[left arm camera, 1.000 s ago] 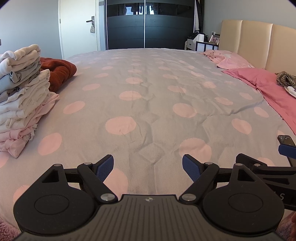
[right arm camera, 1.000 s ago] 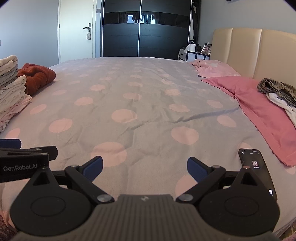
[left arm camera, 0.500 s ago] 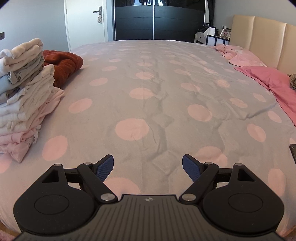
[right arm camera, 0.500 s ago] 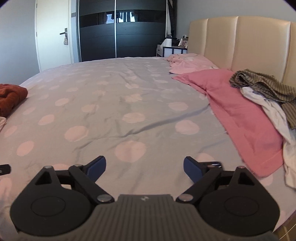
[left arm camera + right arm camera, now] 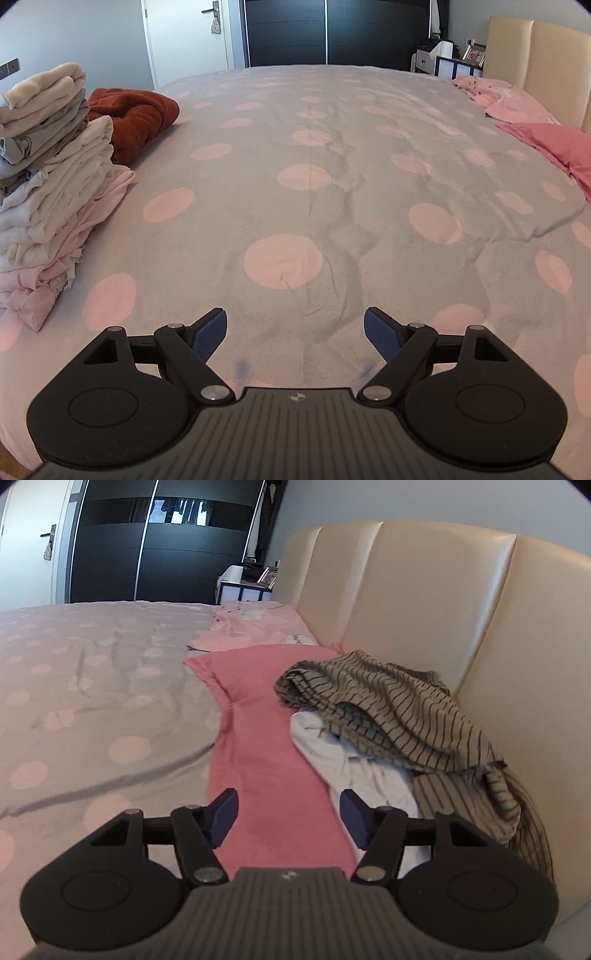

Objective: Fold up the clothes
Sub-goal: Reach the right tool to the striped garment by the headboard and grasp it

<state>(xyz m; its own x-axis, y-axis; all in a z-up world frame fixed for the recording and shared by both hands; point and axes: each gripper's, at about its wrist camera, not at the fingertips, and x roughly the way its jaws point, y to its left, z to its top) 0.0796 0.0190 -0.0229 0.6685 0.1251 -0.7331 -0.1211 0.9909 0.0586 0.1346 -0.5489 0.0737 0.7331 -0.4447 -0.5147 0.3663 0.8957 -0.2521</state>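
Note:
A heap of unfolded clothes lies against the headboard in the right wrist view: a striped beige garment (image 5: 399, 716) on top of a white one (image 5: 354, 760). My right gripper (image 5: 288, 814) hovers over the pink pillow (image 5: 266, 746) just short of the heap; its jaws are closing with nothing between them. A tall stack of folded cream and pink clothes (image 5: 48, 192) stands at the left of the left wrist view, with a rust-red garment (image 5: 136, 118) behind it. My left gripper (image 5: 295, 332) is open and empty above the dotted bedspread (image 5: 314, 177).
A padded cream headboard (image 5: 424, 602) rises behind the heap. A second, paler pink pillow (image 5: 255, 627) lies further along it. A dark wardrobe (image 5: 340, 33), a door (image 5: 192, 37) and a bedside table (image 5: 240, 587) stand beyond the bed.
My right gripper swung far to the right, from the bedspread to the pink pillow and the clothes heap, and its jaws narrowed. The left gripper drifted left, bringing the folded stack closer.

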